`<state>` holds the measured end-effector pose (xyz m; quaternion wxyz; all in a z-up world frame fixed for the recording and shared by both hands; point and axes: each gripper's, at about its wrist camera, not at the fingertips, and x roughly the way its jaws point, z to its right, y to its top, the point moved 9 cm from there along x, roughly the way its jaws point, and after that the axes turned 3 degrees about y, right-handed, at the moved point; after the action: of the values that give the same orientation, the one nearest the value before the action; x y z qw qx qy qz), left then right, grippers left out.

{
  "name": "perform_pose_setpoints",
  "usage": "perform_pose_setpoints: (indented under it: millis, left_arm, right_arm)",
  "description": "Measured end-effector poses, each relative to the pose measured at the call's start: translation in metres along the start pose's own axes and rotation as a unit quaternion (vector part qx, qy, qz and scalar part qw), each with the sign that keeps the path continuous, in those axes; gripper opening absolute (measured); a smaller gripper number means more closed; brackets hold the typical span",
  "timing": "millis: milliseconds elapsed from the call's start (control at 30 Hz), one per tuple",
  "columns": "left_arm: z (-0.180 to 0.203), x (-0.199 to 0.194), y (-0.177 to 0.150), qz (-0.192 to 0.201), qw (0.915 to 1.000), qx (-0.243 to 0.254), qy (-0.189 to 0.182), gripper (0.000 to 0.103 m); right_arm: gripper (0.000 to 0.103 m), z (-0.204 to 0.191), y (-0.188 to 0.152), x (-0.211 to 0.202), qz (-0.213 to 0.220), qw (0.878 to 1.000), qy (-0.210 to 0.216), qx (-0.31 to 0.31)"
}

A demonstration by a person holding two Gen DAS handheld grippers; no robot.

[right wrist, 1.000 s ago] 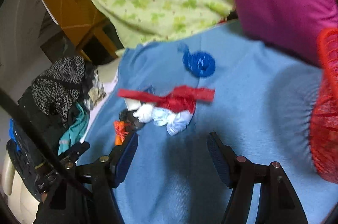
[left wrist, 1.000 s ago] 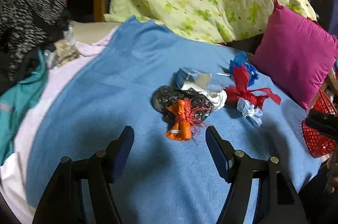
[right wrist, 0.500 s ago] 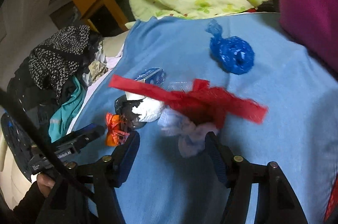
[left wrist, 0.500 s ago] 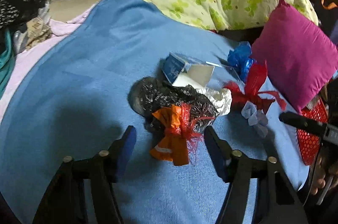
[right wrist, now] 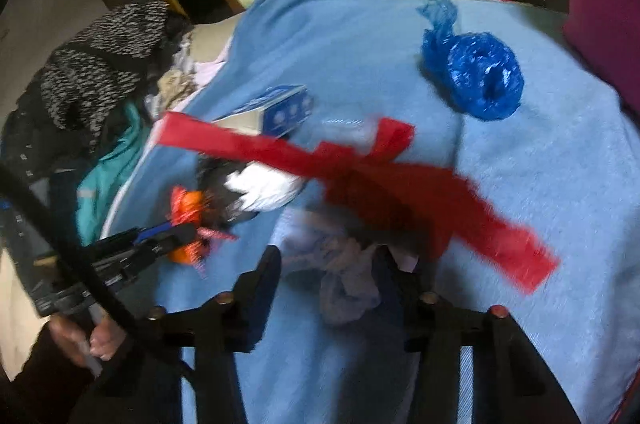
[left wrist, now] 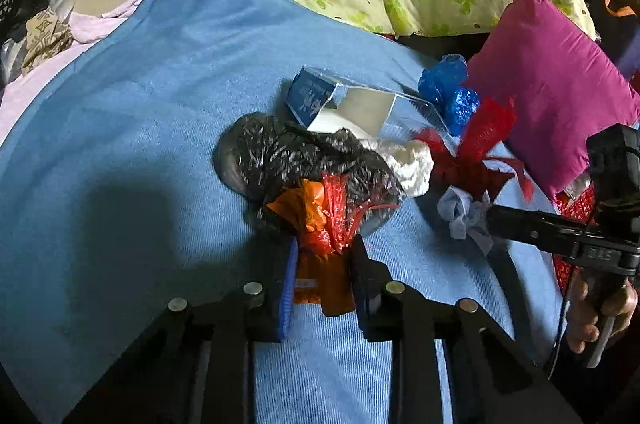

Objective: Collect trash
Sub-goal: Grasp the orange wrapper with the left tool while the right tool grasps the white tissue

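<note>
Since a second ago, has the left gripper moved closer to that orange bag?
Yes. The left gripper has come forward over the blue blanket to the orange bag, which now sits between its closing fingers instead of ahead of them.

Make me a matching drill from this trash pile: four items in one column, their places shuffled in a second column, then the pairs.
Items
1. orange bag
2. blue bag
3. pale cloth wad
4. blue-and-white box

Places
A. between the right gripper's closing fingers
B. alone, nearest the magenta pillow
C. between the left gripper's closing fingers
D. behind the black bag

Pairs: 1-C, 2-B, 3-A, 4-D
</note>
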<state>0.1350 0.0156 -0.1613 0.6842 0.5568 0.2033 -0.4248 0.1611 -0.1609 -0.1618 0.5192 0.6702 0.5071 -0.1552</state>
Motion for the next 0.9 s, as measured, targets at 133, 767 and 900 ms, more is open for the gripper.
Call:
perform_pose_setpoints:
  millis: [133, 767, 900]
  left_arm:
    - [0.008, -0.014, -0.007, 0.007, 0.9999, 0.009, -0.010, 0.026]
    - [0.013, -0.026, -0.008, 0.023, 0.9993, 0.026, -0.016, 0.026]
    - [0.012, -0.026, -0.007, 0.025, 0.9992, 0.025, -0.015, 0.026]
  right_arm:
    - [0.046, -0.010, -0.011, -0.008, -0.009, 1.000, 0.022, -0.001]
    - [0.064, -0.009, 0.000, 0.011, -0.005, 0.998, -0.037, -0.051]
    - [0.064, -0.006, -0.005, 0.017, -0.016, 0.994, -0.074, -0.077]
